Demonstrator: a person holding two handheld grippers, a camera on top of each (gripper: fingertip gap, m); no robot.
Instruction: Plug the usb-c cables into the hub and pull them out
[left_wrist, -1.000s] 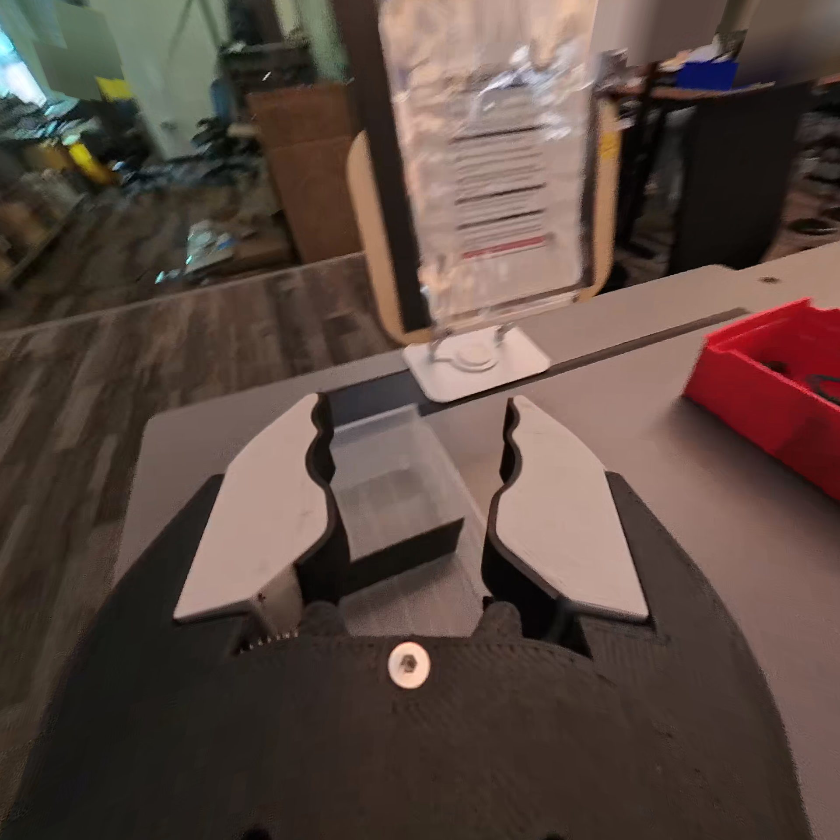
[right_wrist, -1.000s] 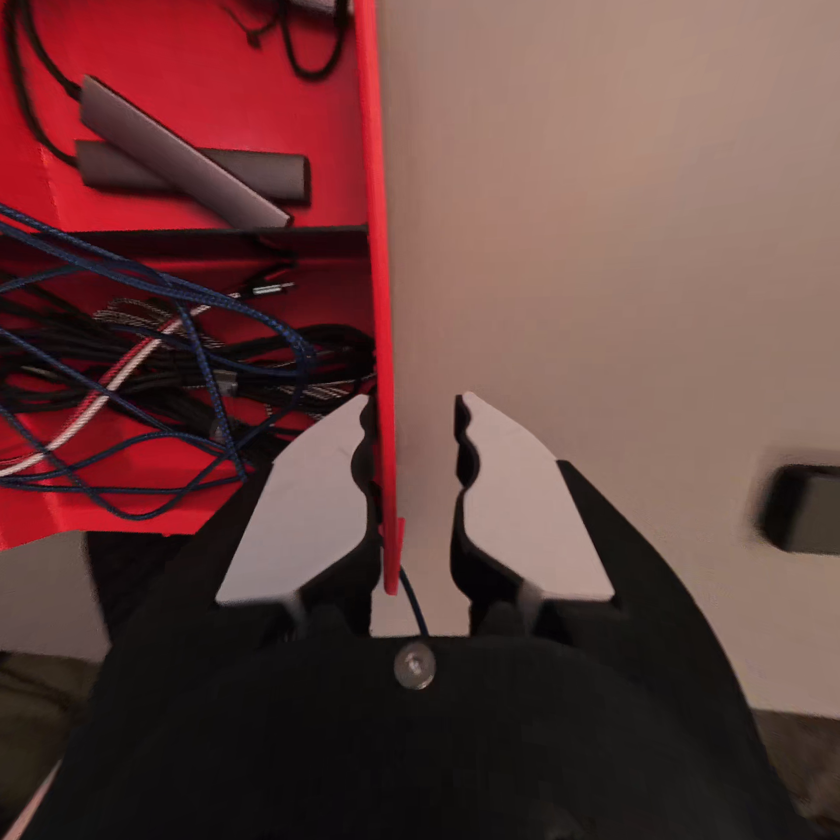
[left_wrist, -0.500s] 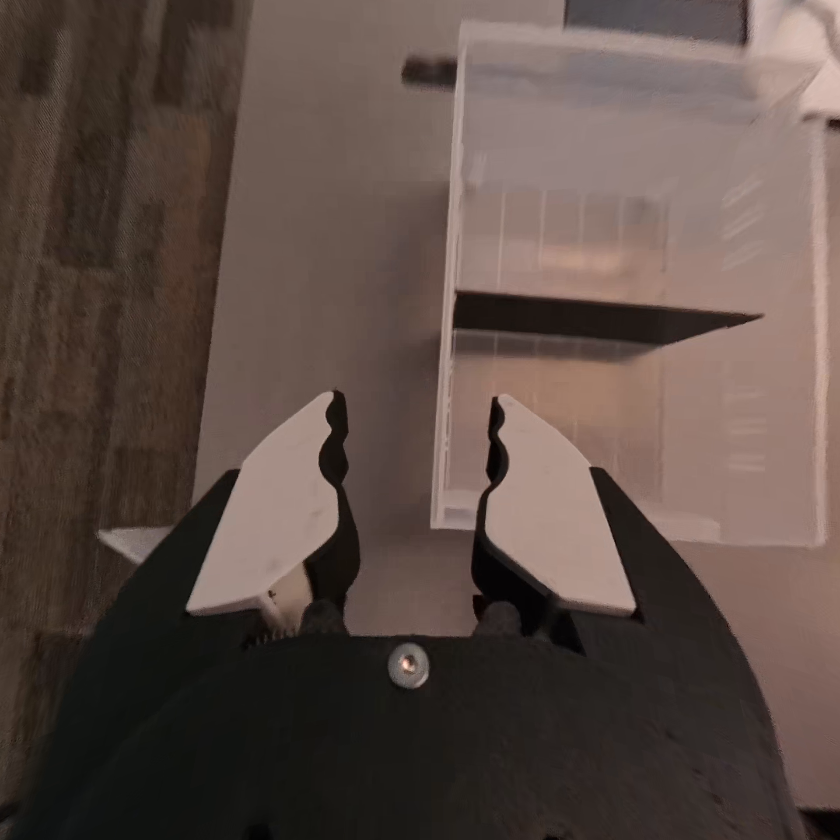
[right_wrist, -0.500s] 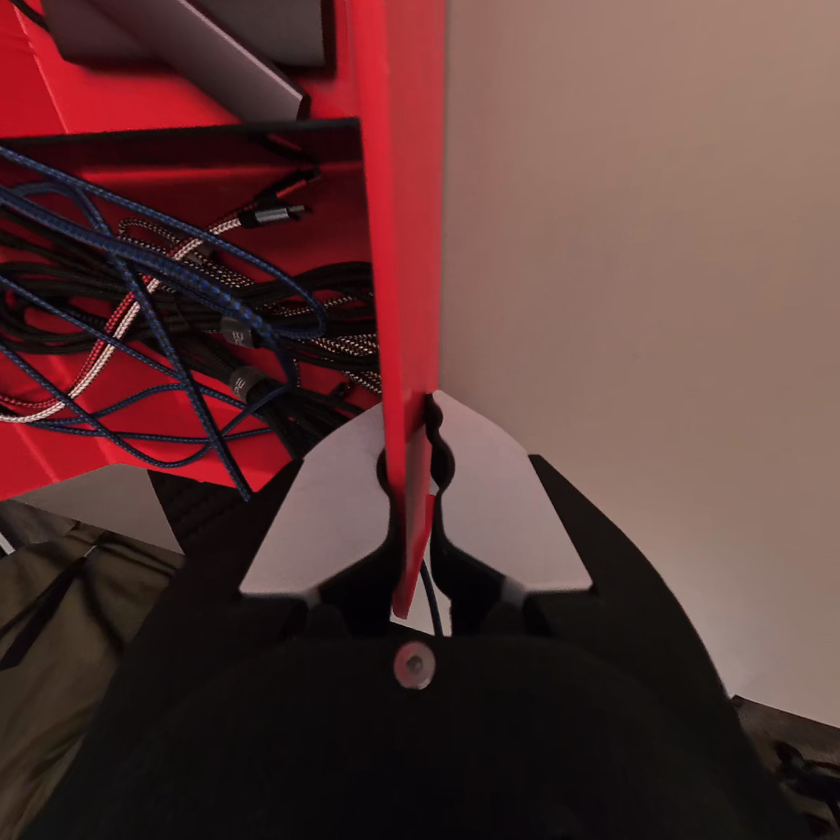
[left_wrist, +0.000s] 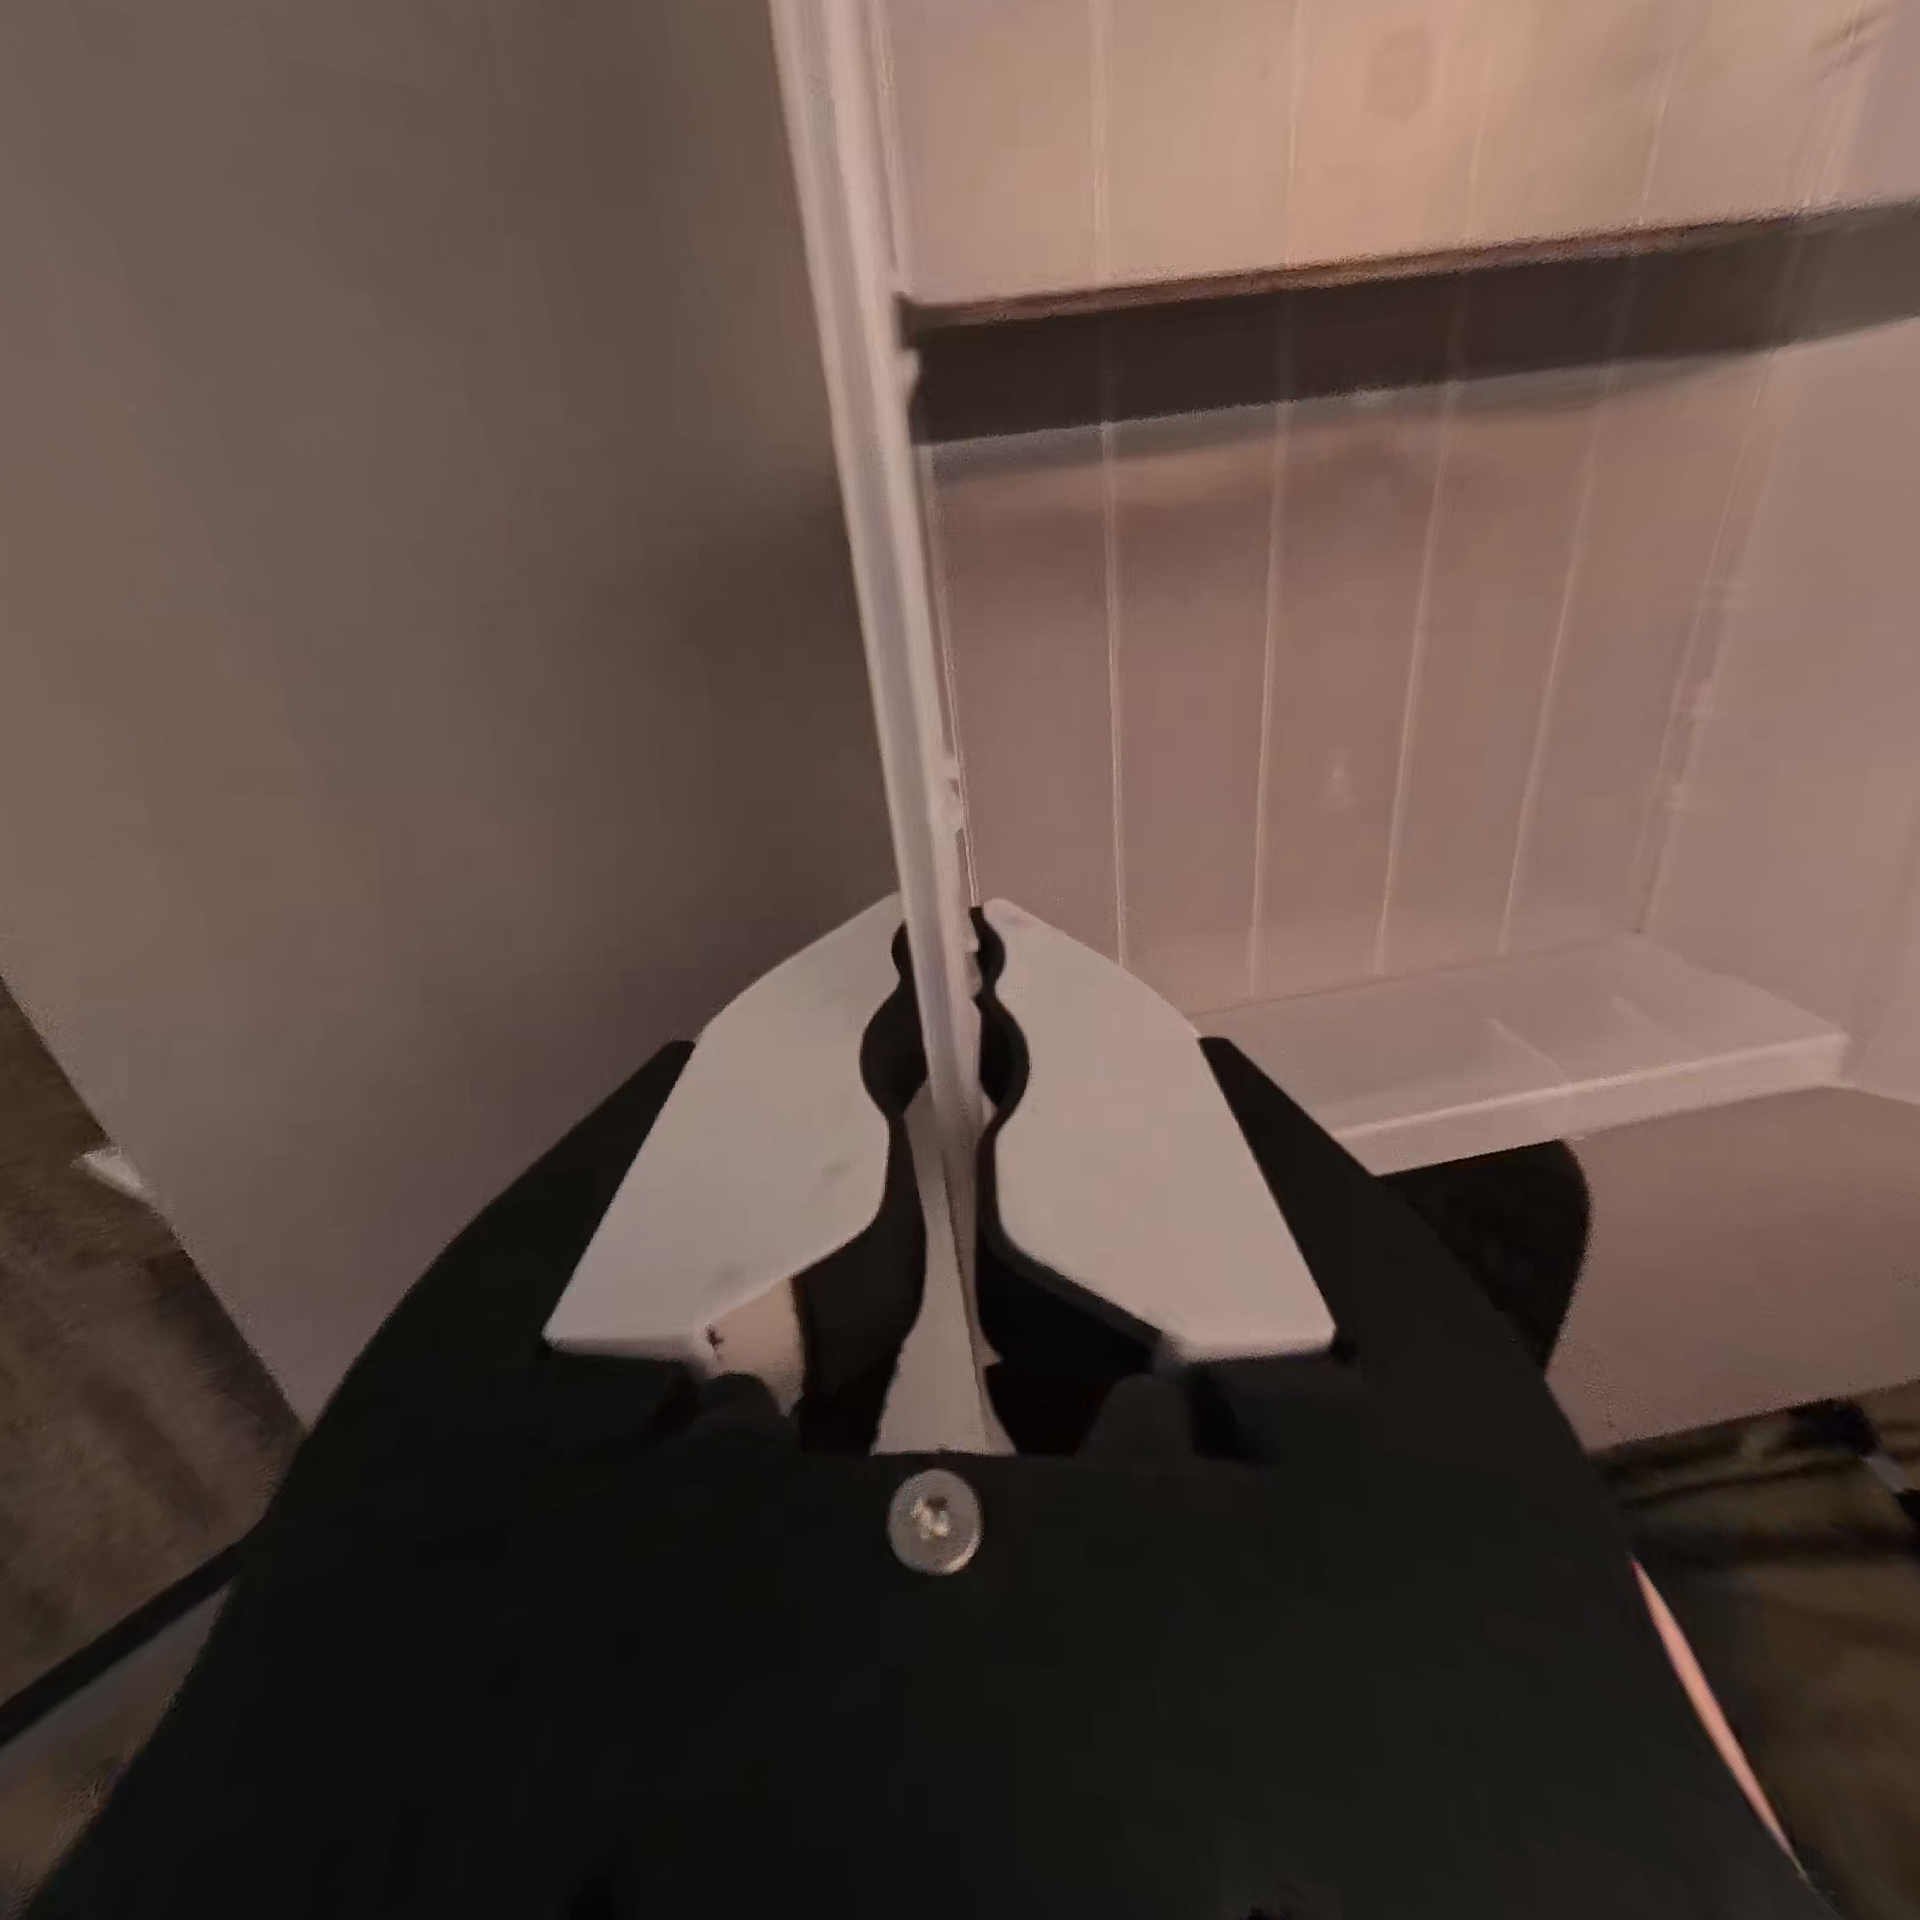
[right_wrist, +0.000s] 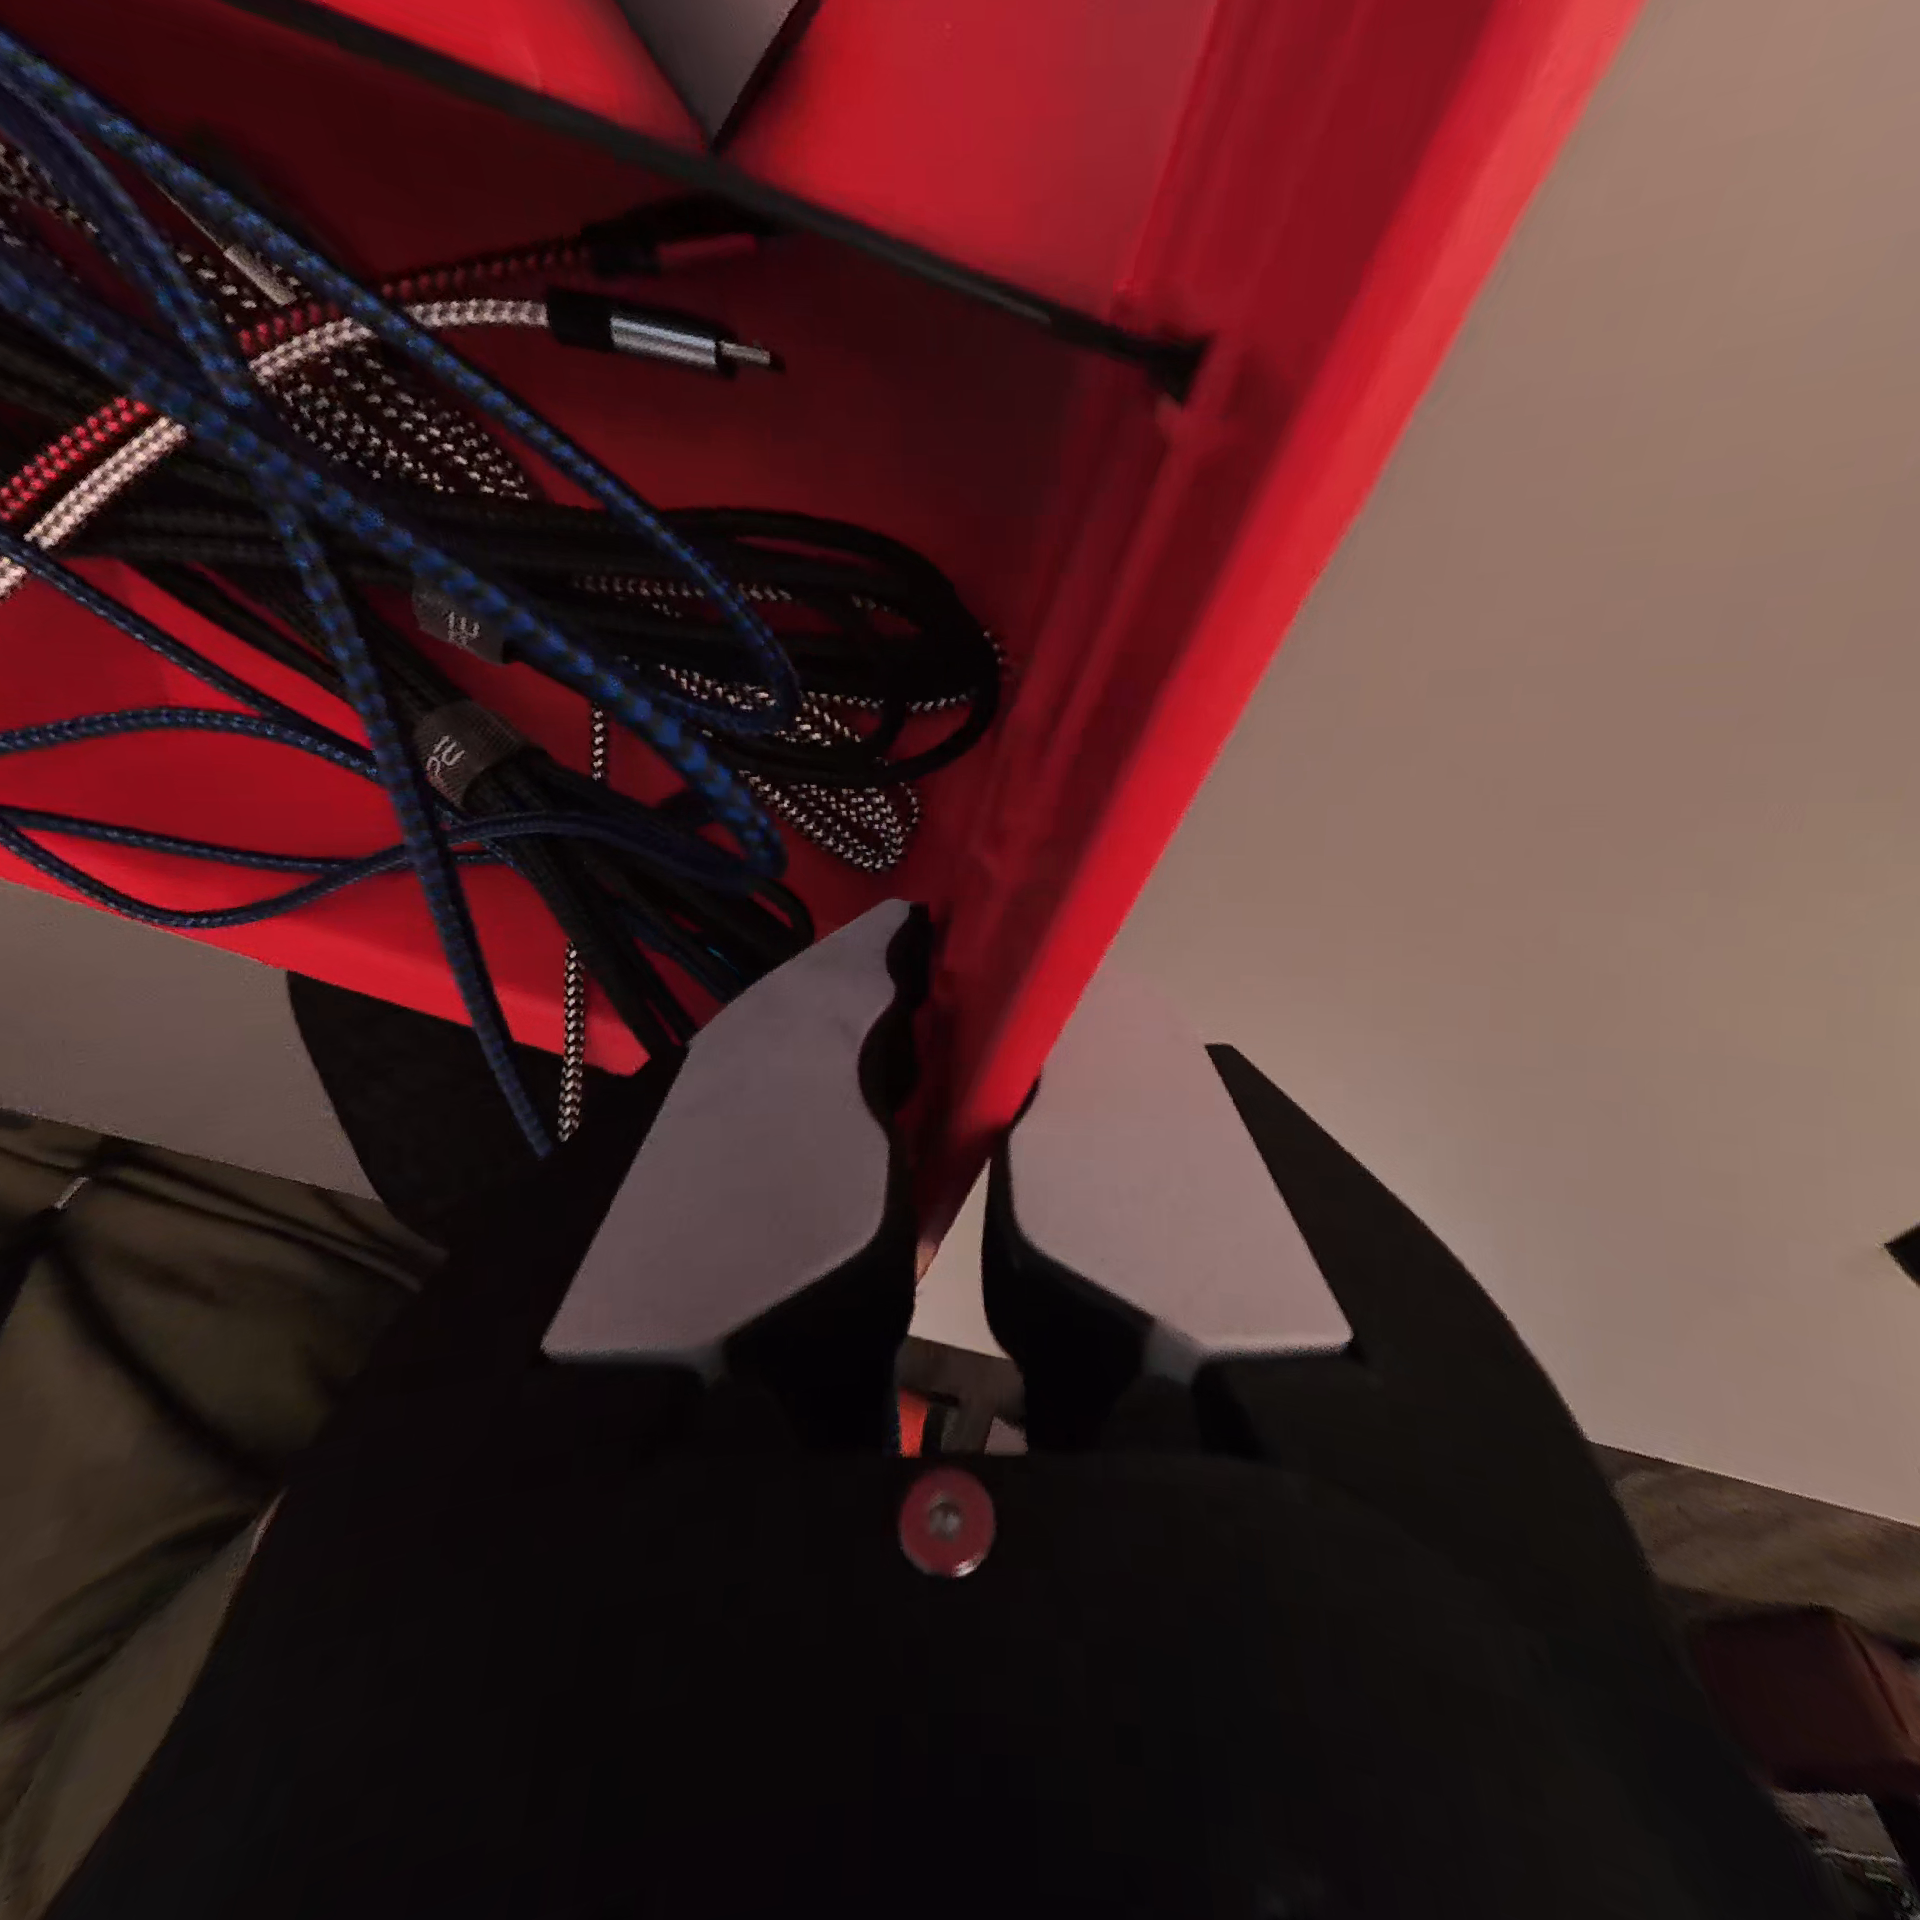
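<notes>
My right gripper (right_wrist: 987, 1003) is shut on the right wall of a red bin (right_wrist: 1195, 582). Its near compartment holds a tangle of cables: blue braided ones (right_wrist: 582, 665), black ones (right_wrist: 831, 582), and a red-and-white one ending in a silver usb-c plug (right_wrist: 665, 343). A black divider (right_wrist: 935, 281) crosses the bin; a grey hub corner (right_wrist: 717, 62) shows beyond it. My left gripper (left_wrist: 940, 925) is shut on the left wall (left_wrist: 883, 623) of a clear plastic bin (left_wrist: 1455, 727), whose compartments look empty.
Both bins stand on a pale table (left_wrist: 416, 623), which also shows in the right wrist view (right_wrist: 1558, 727). The clear bin has a black divider (left_wrist: 1351, 353). Wood floor (left_wrist: 94, 1351) lies past the table's left edge. Olive fabric (right_wrist: 156, 1403) sits below the red bin. One gripper's finger ends stand about 75 cm off the other's.
My left gripper came down onto the clear bin and closed on its left wall. My right gripper closed on the red bin's right wall, and the bin now sits slanted in its view.
</notes>
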